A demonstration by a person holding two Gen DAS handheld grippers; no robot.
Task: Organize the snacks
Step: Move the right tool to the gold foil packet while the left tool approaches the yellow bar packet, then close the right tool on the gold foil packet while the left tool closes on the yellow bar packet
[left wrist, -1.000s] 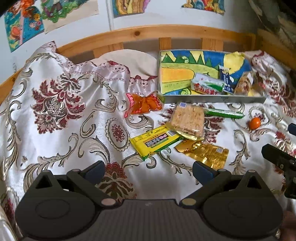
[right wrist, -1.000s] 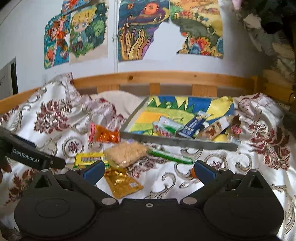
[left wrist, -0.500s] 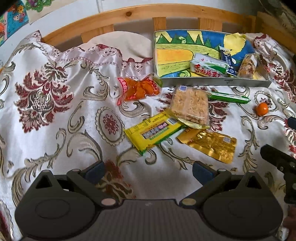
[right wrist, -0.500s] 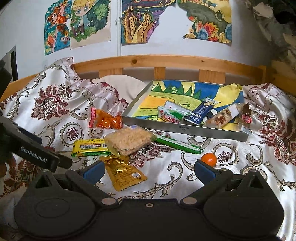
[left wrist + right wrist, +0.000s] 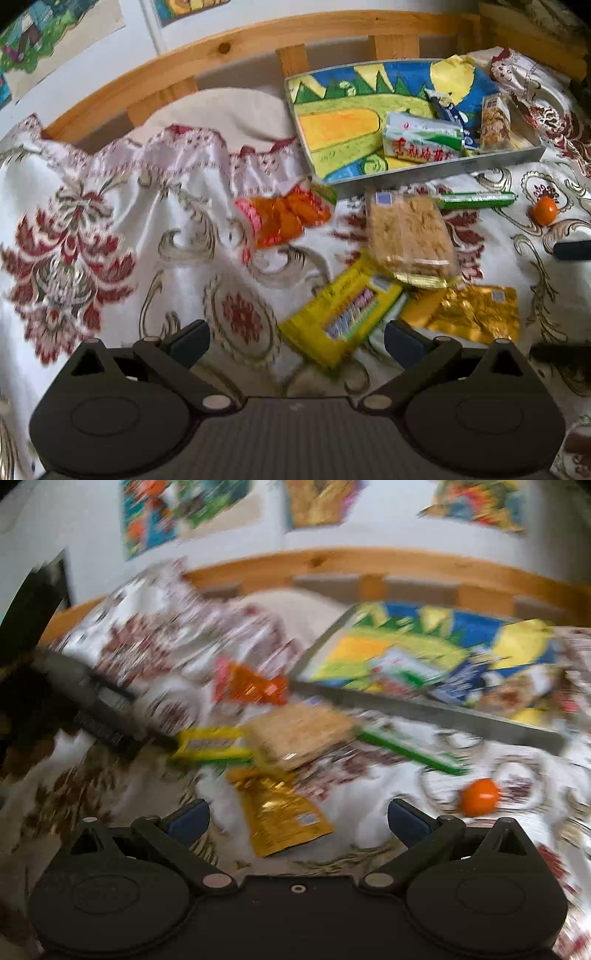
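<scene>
Floral bedspread [image 5: 122, 206] lies under us, with a tray [image 5: 436, 168] near the wooden rail [image 5: 207, 59]. Our left gripper [image 5: 295, 338] and right gripper [image 5: 298, 818] both hover with fingers wide, holding nothing. Loose snacks sit before the tray: orange bag [image 5: 284, 218], cracker pack [image 5: 408, 236], yellow pack [image 5: 343, 319], gold pouch [image 5: 286, 812], green stick [image 5: 478, 200], orange ball [image 5: 480, 796].

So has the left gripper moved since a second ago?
Yes. The left gripper has moved forward and down toward the yellow packet, judged against the tray.
</scene>
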